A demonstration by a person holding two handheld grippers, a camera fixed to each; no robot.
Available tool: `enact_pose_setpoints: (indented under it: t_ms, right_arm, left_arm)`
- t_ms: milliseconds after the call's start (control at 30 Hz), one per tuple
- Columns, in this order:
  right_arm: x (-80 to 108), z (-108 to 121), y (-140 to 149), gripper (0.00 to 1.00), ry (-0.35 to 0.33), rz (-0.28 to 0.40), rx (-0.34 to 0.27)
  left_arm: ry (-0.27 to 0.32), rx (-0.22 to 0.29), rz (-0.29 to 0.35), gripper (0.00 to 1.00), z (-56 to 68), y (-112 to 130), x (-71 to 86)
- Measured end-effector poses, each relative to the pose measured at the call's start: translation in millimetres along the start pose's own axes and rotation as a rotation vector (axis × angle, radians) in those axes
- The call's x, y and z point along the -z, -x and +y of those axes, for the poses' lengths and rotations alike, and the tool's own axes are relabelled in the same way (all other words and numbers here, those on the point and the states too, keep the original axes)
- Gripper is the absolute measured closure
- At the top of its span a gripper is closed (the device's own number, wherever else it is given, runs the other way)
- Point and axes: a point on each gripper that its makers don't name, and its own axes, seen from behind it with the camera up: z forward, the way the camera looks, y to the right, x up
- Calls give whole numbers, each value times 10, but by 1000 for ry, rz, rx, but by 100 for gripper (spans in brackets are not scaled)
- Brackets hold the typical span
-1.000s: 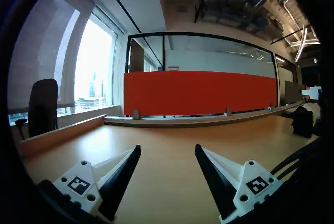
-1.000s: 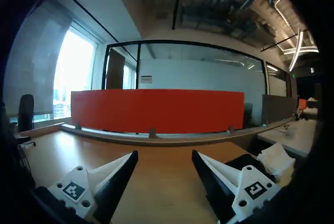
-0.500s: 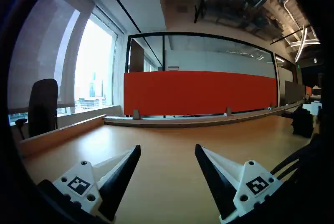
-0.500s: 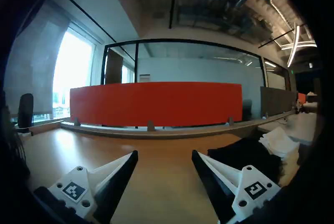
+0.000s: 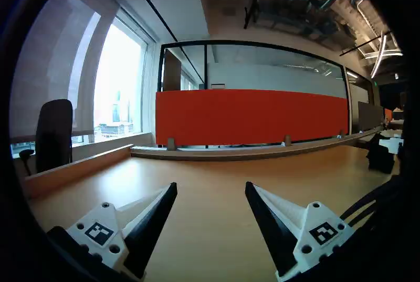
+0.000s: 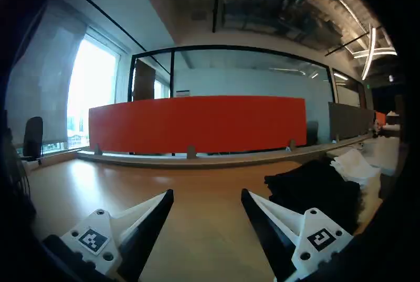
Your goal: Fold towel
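A: L/R gripper status?
B: left gripper (image 5: 210, 206): its 2 fingers (image 5: 152, 221) spread wide, nothing btwn them, bare tabletop (image 5: 210, 174) in the gap. right gripper (image 6: 206, 208): same, spread apart, holding nothing.
A: towel loc?
B: right gripper view, right of centre: black towel heap (image 6: 315, 187) lying on the tabletop. The gripper's right-hand finger overlaps it in frame; contact y/n, can't tell. No. of layers in the heap, can't tell either.
A: anything else w/ it?
B: 1 white towel (image 6: 357, 165), crumpled, touching the heap's far right side.
A: left gripper view?
B: far right edge, mid-height: 1 dark lump (image 5: 379, 156) w/ a white bit on top. Too small to ID.
A: bkgd count?
B: 1 red divider panel (image 5: 252, 116) across centre, along the tabletop's far edge. Right gripper view shows 3 grey feet (image 6: 191, 152) under it. 1 black office chair (image 5: 52, 135) at left edge, 1 big window (image 5: 118, 90) upper left, 2 crossing light strips (image 6: 371, 51) upper right. Also 1 pale second tabletop (image 6: 386, 148) at right edge, behind the white towel.
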Motion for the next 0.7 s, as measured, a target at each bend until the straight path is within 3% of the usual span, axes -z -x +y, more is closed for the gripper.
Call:
enact_pose_setpoints:
  t_ms: [700]
  right_arm:
    - [40, -69, 38, 0, -10, 6, 27]
  left_arm:
    - [0, 0, 0, 4, 0, 4, -3]
